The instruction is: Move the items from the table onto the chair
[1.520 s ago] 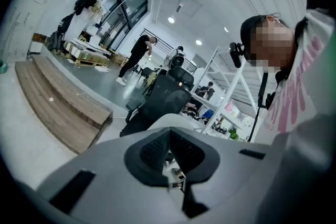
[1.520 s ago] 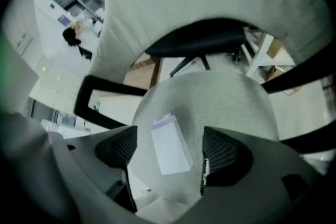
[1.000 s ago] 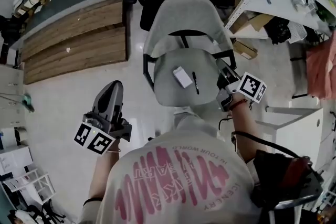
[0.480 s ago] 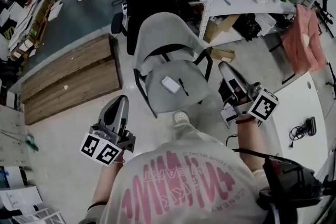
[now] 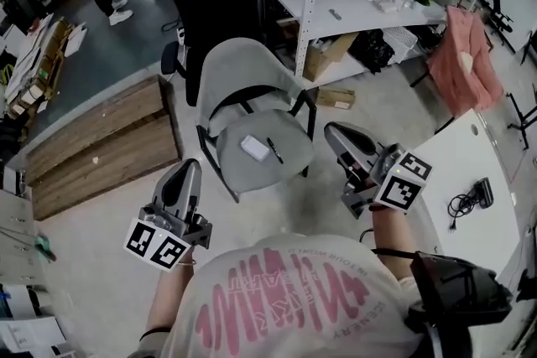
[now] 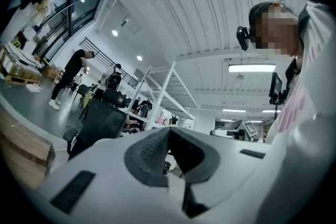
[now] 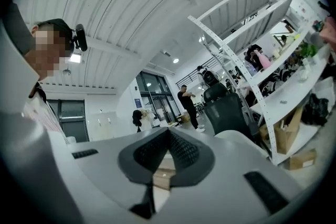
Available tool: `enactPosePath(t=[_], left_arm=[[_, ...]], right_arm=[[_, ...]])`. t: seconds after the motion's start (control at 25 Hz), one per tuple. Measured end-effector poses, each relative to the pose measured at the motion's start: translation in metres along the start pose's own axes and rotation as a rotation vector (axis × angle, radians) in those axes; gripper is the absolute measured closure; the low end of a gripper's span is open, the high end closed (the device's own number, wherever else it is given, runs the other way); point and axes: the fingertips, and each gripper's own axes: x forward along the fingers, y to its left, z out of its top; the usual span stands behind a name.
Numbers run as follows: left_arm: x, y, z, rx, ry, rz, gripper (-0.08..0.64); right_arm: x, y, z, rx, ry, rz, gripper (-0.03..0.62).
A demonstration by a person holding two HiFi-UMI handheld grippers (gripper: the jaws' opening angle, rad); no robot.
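Head view shows the left gripper (image 5: 188, 169) and right gripper (image 5: 333, 132) both with jaws pressed together, empty. Toward 12 o'clock, the grey chair (image 5: 237, 63) carries a flat white box (image 5: 254, 148) and, just beside it, a slim black pen (image 5: 274, 150) lying along 11-to-5 o'clock.

The closed claw (image 6: 168, 135) faces a black office chair (image 6: 101, 123).

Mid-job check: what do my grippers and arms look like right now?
The left gripper and right gripper are grey-white tapered shells with dark ribbed pads. Each carries a cube of black-and-white square markers. The person wears a pale short-sleeved T-shirt with pink print.
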Motion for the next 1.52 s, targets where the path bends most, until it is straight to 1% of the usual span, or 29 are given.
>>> enactPosePath(t=[0.16, 0.28, 0.36, 0.44, 0.52, 0.64, 0.76, 0.84, 0.92, 1.0, 1.08, 1.16, 1.32, 1.44, 1.52], left_arm=[[0.000, -0.012, -0.009, -0.004, 0.004, 0.016, 0.551], [0.000, -0.015, -0.010, -0.012, -0.009, 0.026, 0.551], [0.001, -0.018, -0.008, 0.000, -0.008, 0.017, 0.551], [0.003, -0.021, -0.009, 0.024, 0.012, 0.010, 0.551], [0.003, -0.021, -0.012, 0.016, 0.020, 0.008, 0.551], [0.009, -0.026, -0.011, -0.030, 0.013, -0.036, 0.551], [0.023, -0.038, -0.011, 0.004, 0.038, -0.095, 0.551], [0.036, -0.046, -0.014, 0.026, 0.067, -0.144, 0.551], [0.049, -0.051, -0.022, 0.027, 0.094, -0.190, 0.551], [0.064, -0.055, -0.032, 0.015, 0.119, -0.235, 0.551], [0.085, -0.060, -0.043, -0.009, 0.148, -0.304, 0.551], [0.106, -0.069, -0.054, -0.030, 0.167, -0.378, 0.551], [0.137, -0.096, -0.073, -0.076, 0.177, -0.454, 0.551], [0.160, -0.128, -0.084, -0.088, 0.212, -0.515, 0.551], [0.177, -0.148, -0.093, -0.104, 0.235, -0.534, 0.551]], right_arm=[[-0.006, -0.001, -0.003, -0.014, 0.029, 0.020, 0.577], [-0.011, -0.004, -0.004, -0.031, 0.050, 0.023, 0.577], [-0.012, -0.005, -0.005, -0.044, 0.061, 0.017, 0.577], [-0.012, -0.004, -0.006, -0.054, 0.069, 0.013, 0.577], [-0.013, -0.004, -0.009, -0.057, 0.075, 0.007, 0.577], [-0.019, -0.006, -0.007, -0.042, 0.061, -0.010, 0.577], [-0.032, -0.009, 0.000, -0.039, 0.038, -0.051, 0.577], [-0.044, -0.014, 0.005, -0.048, 0.022, -0.105, 0.577], [-0.055, -0.021, 0.009, -0.051, 0.004, -0.155, 0.577], [-0.069, -0.031, 0.014, -0.045, -0.019, -0.211, 0.577], [-0.095, -0.041, 0.019, -0.041, -0.054, -0.302, 0.577], [-0.131, -0.049, 0.022, -0.049, -0.100, -0.413, 0.577], [-0.220, -0.068, 0.032, -0.063, -0.212, -0.625, 0.575], [-0.286, -0.077, 0.054, -0.063, -0.299, -0.743, 0.575], [-0.322, -0.084, 0.066, -0.065, -0.320, -0.803, 0.575]])
